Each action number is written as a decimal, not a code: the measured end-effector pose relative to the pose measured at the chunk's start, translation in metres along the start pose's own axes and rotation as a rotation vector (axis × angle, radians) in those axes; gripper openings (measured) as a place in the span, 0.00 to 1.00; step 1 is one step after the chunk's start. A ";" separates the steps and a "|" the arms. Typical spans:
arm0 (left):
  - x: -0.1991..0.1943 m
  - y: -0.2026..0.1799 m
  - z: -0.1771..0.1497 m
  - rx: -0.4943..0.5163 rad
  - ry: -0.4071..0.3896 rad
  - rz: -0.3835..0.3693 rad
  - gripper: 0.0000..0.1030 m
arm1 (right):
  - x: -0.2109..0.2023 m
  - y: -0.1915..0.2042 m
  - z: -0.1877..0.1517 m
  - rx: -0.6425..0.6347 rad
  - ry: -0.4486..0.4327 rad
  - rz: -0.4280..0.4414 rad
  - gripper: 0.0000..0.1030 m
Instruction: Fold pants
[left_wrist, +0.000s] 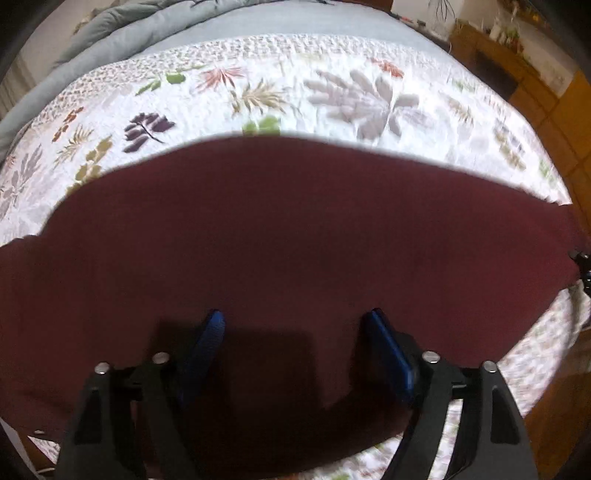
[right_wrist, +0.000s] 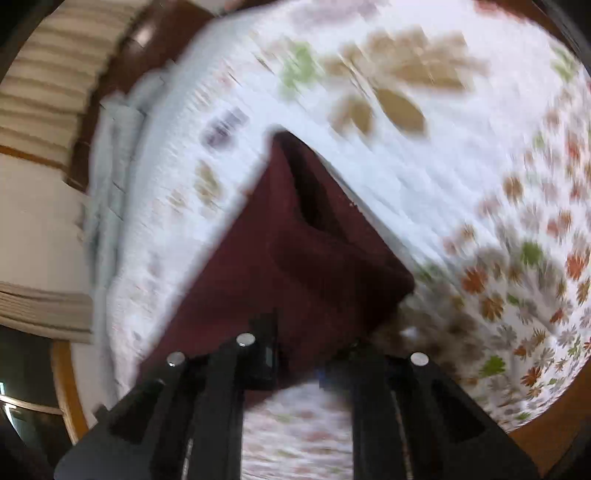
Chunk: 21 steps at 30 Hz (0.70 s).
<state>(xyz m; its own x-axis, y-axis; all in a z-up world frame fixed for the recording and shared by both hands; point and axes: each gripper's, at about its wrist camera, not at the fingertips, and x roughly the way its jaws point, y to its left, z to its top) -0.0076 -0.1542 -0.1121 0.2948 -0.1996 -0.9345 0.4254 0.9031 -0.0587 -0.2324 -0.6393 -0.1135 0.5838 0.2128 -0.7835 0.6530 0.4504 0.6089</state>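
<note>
The left gripper (left_wrist: 293, 325) hangs wide over maroon pants (left_wrist: 295, 229) on a floral quilt (left_wrist: 332, 92); the right gripper (right_wrist: 299, 354) pinches their raised edge.

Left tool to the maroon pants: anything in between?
Nothing visible. The left tool hangs open directly over the maroon pants, which lie flat on the floral bedspread, with only bare cloth between its fingers. The right tool is shut on the pants' edge, off to the side.
</note>
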 end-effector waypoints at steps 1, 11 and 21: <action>0.001 -0.002 -0.001 0.003 -0.010 0.008 0.82 | 0.001 -0.003 0.001 0.013 -0.004 0.015 0.14; 0.004 0.000 0.001 -0.015 0.058 -0.082 0.84 | 0.001 0.021 0.010 -0.020 -0.027 -0.082 0.15; -0.060 0.063 -0.021 -0.093 0.020 -0.081 0.84 | -0.018 0.044 -0.019 -0.075 -0.001 -0.273 0.51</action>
<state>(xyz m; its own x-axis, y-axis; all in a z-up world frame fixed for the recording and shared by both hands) -0.0164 -0.0777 -0.0665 0.2451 -0.2667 -0.9321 0.3658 0.9158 -0.1658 -0.2233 -0.6070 -0.0751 0.3917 0.0736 -0.9172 0.7487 0.5540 0.3642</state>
